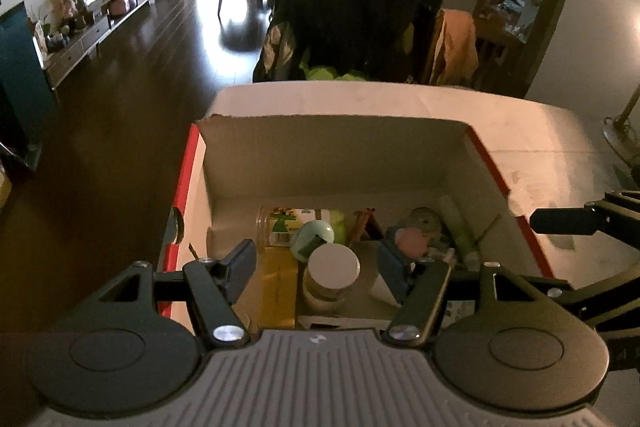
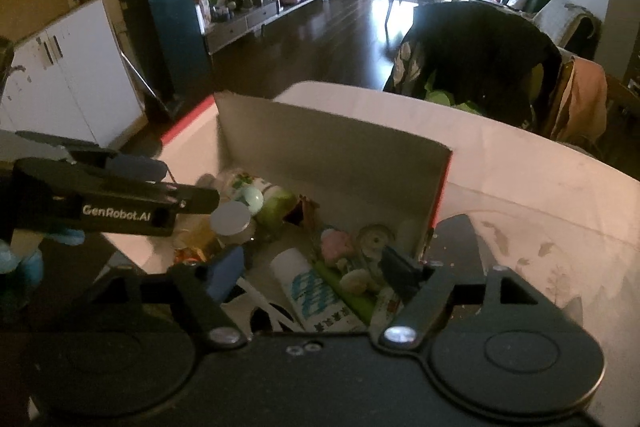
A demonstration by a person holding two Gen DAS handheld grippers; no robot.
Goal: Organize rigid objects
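An open cardboard box with red edges [image 1: 332,155] [image 2: 320,147] stands on a white table and holds several small items. Among them are a jar with a silver lid [image 1: 334,265] [image 2: 231,219], a yellow-liquid bottle [image 1: 276,267], a pale green cap [image 1: 314,235], a pink round thing [image 1: 412,241] [image 2: 336,241] and a white tube with blue print [image 2: 316,295]. My left gripper [image 1: 332,267] hangs open and empty over the box, above the jar. It also shows in the right wrist view [image 2: 160,187]. My right gripper [image 2: 312,267] is open and empty over the box's right part.
The white table [image 1: 400,99] [image 2: 540,179] carries the box. A chair draped with dark clothing [image 1: 348,27] [image 2: 476,51] stands behind the table. Dark wooden floor [image 1: 120,107] lies to the left. A white cabinet [image 2: 60,79] stands at the left.
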